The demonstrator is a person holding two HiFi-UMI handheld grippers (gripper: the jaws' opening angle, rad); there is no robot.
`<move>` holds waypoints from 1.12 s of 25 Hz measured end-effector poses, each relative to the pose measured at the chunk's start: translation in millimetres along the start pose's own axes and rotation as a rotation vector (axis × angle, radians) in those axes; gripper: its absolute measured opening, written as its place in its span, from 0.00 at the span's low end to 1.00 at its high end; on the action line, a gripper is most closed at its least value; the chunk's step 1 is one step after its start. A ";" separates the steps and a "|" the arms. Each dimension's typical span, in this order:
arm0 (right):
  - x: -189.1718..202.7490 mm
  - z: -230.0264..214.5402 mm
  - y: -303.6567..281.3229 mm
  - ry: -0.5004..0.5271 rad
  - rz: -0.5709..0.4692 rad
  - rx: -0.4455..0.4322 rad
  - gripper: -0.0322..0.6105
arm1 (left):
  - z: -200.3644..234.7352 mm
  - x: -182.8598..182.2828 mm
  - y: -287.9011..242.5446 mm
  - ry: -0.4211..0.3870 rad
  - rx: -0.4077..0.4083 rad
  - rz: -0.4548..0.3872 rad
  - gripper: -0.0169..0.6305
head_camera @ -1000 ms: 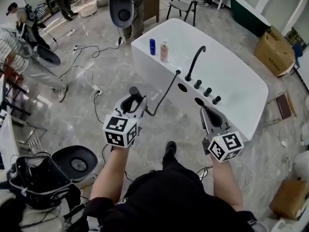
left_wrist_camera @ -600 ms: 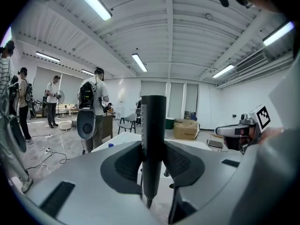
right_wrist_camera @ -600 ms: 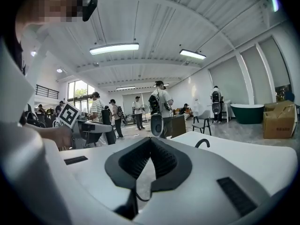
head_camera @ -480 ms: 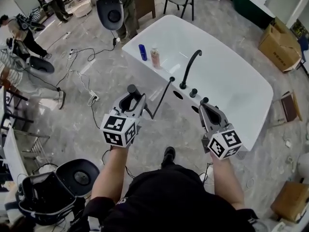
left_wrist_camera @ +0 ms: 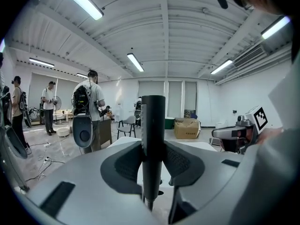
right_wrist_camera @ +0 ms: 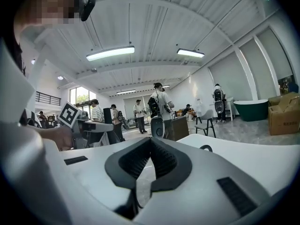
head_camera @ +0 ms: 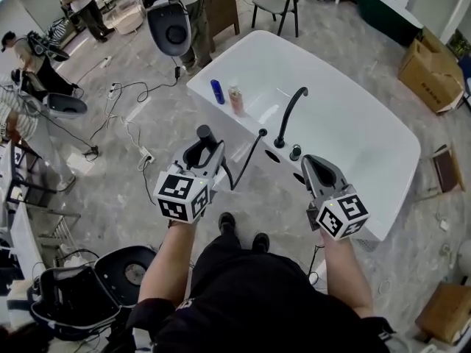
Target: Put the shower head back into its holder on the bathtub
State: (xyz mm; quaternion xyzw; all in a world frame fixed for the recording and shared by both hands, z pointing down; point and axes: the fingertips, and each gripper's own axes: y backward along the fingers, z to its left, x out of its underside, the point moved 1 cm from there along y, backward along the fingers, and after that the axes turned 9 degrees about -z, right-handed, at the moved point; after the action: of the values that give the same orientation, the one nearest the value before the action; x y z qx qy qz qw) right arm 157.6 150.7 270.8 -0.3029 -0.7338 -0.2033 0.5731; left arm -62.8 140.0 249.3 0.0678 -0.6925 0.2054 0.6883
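Note:
My left gripper [head_camera: 208,150] is shut on a black shower head [head_camera: 203,135], which stands upright between the pads [left_wrist_camera: 174,159]. Its black hose [head_camera: 246,155] curves off to the deck of the white bathtub [head_camera: 353,116]. In the left gripper view the shower head [left_wrist_camera: 153,125] fills the middle. On the near deck are a curved black faucet [head_camera: 288,114], a black knob [head_camera: 296,151] and a dark oval opening [head_camera: 271,155]. My right gripper [head_camera: 312,163] is shut and empty over the tub's near edge. Its jaws meet in the right gripper view [right_wrist_camera: 150,140].
A blue bottle [head_camera: 217,90] and a pink bottle [head_camera: 236,100] stand on the tub's left rim. Cables [head_camera: 125,127] trail over the floor at left. People with gear stand at the back. A chair [head_camera: 276,2], cardboard boxes [head_camera: 434,65] and a black case [head_camera: 96,289] surround the area.
Both grippers have moved forward toward the bathtub, which now lies closer beneath them. The shower head stays in the left gripper. The person's feet have stepped ahead.

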 end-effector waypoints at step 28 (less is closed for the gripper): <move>38.5 -41.8 -248.1 -0.005 0.139 0.185 0.07 | 194.0 14.8 -202.3 0.003 0.263 0.006 0.25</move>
State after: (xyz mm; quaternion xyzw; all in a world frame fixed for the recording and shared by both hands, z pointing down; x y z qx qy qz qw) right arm 13.4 -50.1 331.0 -0.2995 -0.7279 -0.0939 0.6097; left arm -166.8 -113.9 308.7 0.1552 -0.6589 0.2964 0.6738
